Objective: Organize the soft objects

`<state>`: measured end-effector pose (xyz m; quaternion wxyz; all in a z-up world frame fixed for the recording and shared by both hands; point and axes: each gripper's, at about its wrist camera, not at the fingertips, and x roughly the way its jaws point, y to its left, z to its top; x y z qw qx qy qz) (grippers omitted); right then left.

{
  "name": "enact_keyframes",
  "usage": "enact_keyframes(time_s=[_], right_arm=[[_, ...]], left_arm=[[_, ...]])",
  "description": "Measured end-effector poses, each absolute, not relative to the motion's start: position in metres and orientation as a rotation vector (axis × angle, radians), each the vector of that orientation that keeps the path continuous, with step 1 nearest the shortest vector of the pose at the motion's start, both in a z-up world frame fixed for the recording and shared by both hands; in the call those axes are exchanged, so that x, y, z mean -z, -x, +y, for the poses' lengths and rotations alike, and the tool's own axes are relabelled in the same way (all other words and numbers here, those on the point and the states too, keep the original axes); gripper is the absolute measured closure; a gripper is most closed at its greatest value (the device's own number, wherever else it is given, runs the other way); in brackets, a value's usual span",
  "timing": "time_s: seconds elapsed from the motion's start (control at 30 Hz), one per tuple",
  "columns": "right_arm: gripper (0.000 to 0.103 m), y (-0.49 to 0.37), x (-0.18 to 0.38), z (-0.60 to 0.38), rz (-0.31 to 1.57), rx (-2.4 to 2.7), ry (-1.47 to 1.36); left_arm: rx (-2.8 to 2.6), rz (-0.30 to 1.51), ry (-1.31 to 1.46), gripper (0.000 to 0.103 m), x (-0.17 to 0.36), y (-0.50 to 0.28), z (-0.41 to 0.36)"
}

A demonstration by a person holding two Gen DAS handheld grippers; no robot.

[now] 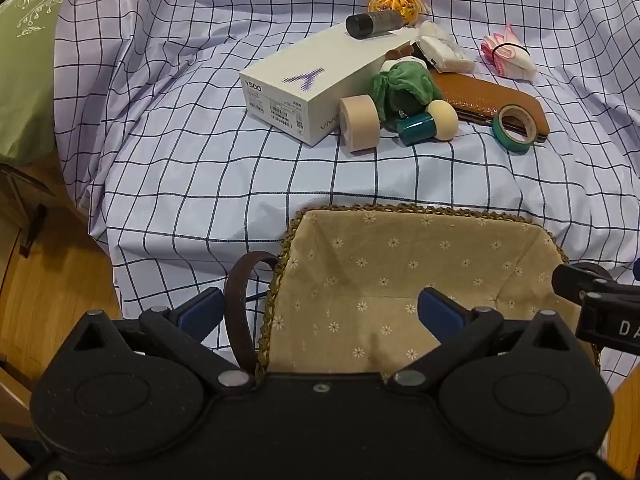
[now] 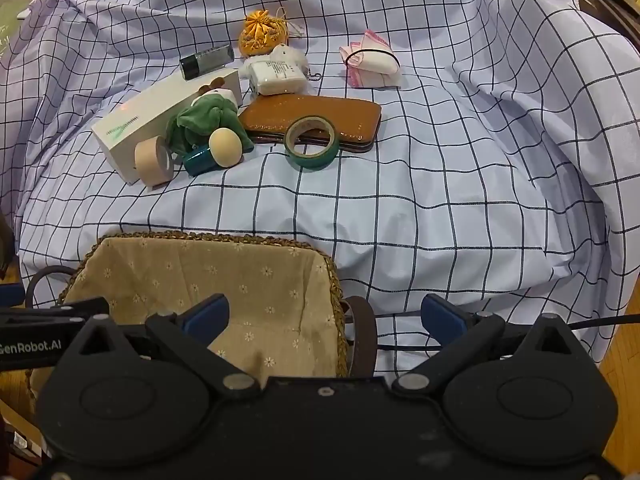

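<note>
The green plush toy [image 2: 208, 122] lies mid-cloth, wedged against the white box [image 2: 160, 116] with the beige tape roll [image 2: 154, 160] and teal bottle [image 2: 200, 161] touching it. The lined basket [image 2: 224, 280] sits empty just below my grippers. Both the left gripper [image 1: 320, 312] and right gripper [image 2: 326, 314] hang with fingers spread, holding nothing — I'd reach in from above, pinching only loose fabric, not the bottle

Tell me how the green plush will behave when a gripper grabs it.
The green plush looks crumpled and floppy, so it will probably sag and compress. It seems light. It leans on the white box and touches the teal bottle, so lifting may nudge the bottle into rolling.
</note>
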<state>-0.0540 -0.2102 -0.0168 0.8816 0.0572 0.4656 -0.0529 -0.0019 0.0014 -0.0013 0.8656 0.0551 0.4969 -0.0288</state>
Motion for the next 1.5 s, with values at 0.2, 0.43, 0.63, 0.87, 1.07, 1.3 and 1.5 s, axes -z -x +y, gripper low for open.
enact_keyframes(time_s=[0.2,0.43,0.63,0.87,1.07,1.3,1.5], right_arm=[[0.001,0.058,0.013,-0.209,0.959,0.108,-0.120],[0.001,0.068,0.004,-0.206,0.934,0.101,-0.119],[0.001,0.077,0.001,-0.204,0.922,0.095,-0.123],[0.001,0.082,-0.001,-0.203,0.927,0.090,-0.121],[0.001,0.084,0.001,-0.203,0.934,0.089,-0.125],[0.001,0.082,0.002,-0.203,0.944,0.090,-0.127],[0.001,0.079,0.004,-0.203,0.951,0.089,-0.129]], left_arm=[[0.069,1.041,-0.104,0.003,0.000,0.007,0.000],[0.077,1.025,-0.096,0.003,-0.008,0.016,-0.002],[0.069,1.016,-0.080,0.003,-0.012,0.023,0.000],[0.074,1.019,-0.077,0.003,-0.012,0.026,-0.001],[0.076,1.025,-0.077,0.003,-0.010,0.026,-0.001],[0.077,1.037,-0.073,0.003,-0.008,0.025,0.000],[0.079,1.045,-0.073,0.003,-0.006,0.024,-0.001]])
